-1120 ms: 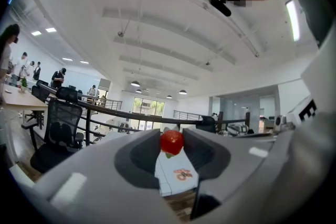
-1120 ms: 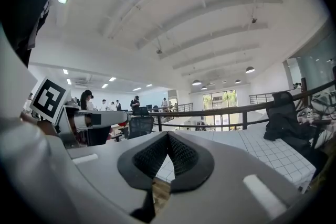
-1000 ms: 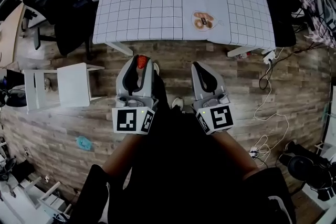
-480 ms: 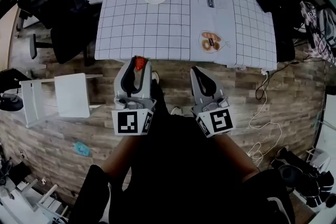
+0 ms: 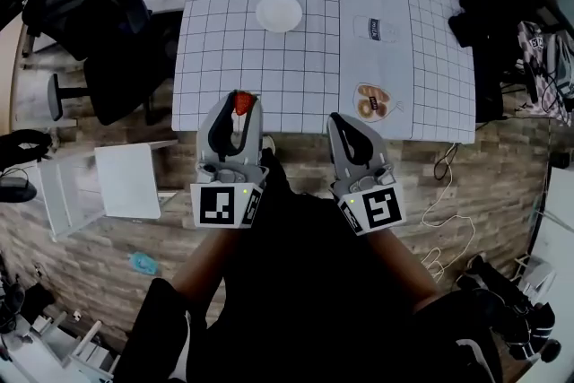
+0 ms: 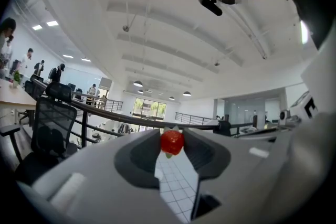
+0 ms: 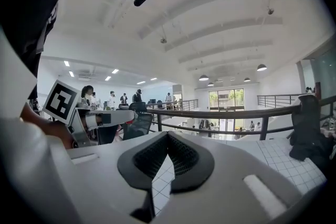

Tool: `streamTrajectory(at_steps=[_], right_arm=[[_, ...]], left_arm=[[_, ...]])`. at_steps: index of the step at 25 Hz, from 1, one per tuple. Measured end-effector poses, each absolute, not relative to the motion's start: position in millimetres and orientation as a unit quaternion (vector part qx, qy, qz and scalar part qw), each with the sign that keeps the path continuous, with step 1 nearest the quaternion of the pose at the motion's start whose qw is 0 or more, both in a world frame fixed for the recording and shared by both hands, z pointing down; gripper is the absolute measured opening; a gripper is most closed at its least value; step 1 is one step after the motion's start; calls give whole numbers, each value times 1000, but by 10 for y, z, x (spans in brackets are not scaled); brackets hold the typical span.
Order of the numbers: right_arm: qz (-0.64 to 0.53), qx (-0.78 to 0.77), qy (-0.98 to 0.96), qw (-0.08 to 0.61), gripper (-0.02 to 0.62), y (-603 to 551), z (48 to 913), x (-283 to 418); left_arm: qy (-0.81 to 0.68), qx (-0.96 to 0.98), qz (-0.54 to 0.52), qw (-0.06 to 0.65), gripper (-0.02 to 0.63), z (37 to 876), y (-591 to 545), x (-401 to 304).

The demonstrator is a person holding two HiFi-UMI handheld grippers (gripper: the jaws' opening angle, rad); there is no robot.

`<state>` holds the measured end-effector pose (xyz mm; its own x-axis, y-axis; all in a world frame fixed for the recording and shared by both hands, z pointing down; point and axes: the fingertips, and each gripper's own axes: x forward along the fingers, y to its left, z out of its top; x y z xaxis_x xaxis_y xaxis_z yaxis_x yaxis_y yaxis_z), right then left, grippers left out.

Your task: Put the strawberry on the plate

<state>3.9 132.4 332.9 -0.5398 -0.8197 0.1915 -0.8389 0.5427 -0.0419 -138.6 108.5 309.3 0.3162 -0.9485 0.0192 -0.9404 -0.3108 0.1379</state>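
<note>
Carried forward since 1 second ago, the left gripper (image 5: 240, 107) now reaches over the near edge of the table (image 5: 269, 67), its jaws pinching the strawberry (image 5: 242, 103) at their tips. The right gripper (image 5: 341, 119) hangs beside it, jaws together on nothing. The plate (image 5: 279, 13) lies well ahead across the gridded cloth, so the carry is probably only partway done.

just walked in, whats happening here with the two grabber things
A person stands at the near edge of the table with a gripper in each hand. The left gripper pinches a strawberry at its jaw tips. The white plate sits farther across the table, empty. The right gripper is shut on nothing.
</note>
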Motion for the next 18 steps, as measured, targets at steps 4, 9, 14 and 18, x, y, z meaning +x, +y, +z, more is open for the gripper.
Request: streamTrajectory(at_steps=[4,9,14,18], right_arm=[[65,482,-870,77,-3,1003,3320,-100],[69,476,-873,80,-3,699,3311,-336],[62,502,-859,79,-3,468,3298,-381],[70,508,-854,83,-3,378,3360,-312]], left_arm=[[-577,814,-26,64,133,3135,830,-1498],[-558,825,-26,81,133,3215,556,-1573],[-542,836,-20,84,133,3275,331,-1648],[-545,833,-6,94,133,3406,155,-1684]])
